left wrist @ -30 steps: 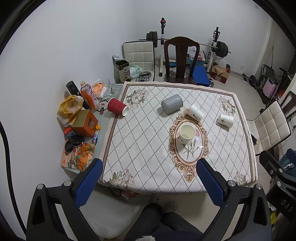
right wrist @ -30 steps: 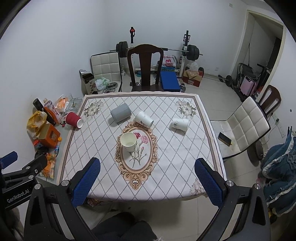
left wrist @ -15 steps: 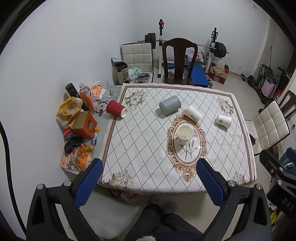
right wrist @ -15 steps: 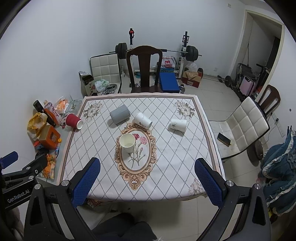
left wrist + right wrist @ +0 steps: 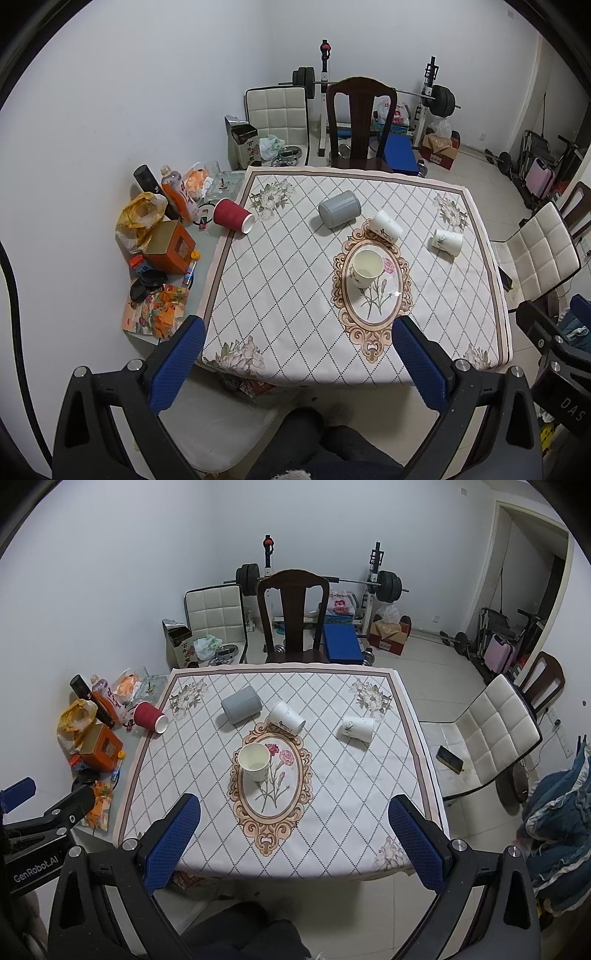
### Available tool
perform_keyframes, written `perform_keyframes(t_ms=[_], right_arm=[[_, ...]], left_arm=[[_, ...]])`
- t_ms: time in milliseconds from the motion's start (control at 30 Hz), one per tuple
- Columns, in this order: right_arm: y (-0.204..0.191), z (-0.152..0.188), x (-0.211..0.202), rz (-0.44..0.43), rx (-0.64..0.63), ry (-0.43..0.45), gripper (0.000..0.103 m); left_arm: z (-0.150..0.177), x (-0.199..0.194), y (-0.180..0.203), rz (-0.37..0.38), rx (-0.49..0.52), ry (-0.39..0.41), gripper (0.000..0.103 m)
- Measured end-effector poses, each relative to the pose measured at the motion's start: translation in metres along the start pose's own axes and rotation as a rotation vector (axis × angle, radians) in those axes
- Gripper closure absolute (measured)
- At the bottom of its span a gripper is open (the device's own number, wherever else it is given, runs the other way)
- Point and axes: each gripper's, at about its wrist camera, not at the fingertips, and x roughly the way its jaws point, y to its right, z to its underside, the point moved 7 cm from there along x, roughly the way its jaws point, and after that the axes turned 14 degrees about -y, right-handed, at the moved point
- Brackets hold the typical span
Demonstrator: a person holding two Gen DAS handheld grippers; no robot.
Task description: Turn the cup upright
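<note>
Change since a second ago: view pulls back, table [image 5: 406, 738] shrinks slightly; I read both tools as retreating, no approach begun. Left tool [image 5: 295, 354] wide, empty. Right tool [image 5: 293, 830] wide, empty. One paper cup [image 5: 254, 762] upright at table centre. Grey cup [image 5: 241, 704] on side at 11 o'clock, long axis 8–2 o'clock. White cup [image 5: 286, 717] on side at 1 o'clock, mouth toward 4. Second white cup [image 5: 357, 728] at 2 o'clock, mouth toward 3. Red cup [image 5: 149, 717] on side at table's 10 o'clock edge.

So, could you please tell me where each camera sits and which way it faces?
Left wrist: on the left gripper, high before the table, looking down past its blue fingers; dark knees below.
Right wrist: on the right gripper, same aim; left gripper at its left edge.
Shared: upright cup, four tipped cups.
</note>
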Motion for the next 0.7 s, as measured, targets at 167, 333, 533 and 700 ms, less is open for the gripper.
perform_keyframes(t_ms=[167, 333, 533, 700], right_arm=[[0.0043, 0.0002, -0.0004, 0.001, 0.000, 0.002, 0.000], [0.0042, 0.0010, -0.0001, 0.000, 0.001, 0.002, 0.000], [0.0070, 0.0012, 0.0001, 0.002, 0.000, 0.001, 0.000], [0.0061, 0.0015, 0.0007, 0.002, 0.002, 0.002, 0.000]], left_arm=[[0.0027, -0.0002, 0.0043, 0.000, -0.005, 0.001, 0.000], [0.0047, -0.0007, 0.0065, -0.002, -0.005, 0.001, 0.000], [0.0051, -0.0010, 0.0072, -0.002, -0.004, 0.001, 0.000], [0.0050, -0.0006, 0.0076, -0.002, -0.006, 0.001, 0.000]])
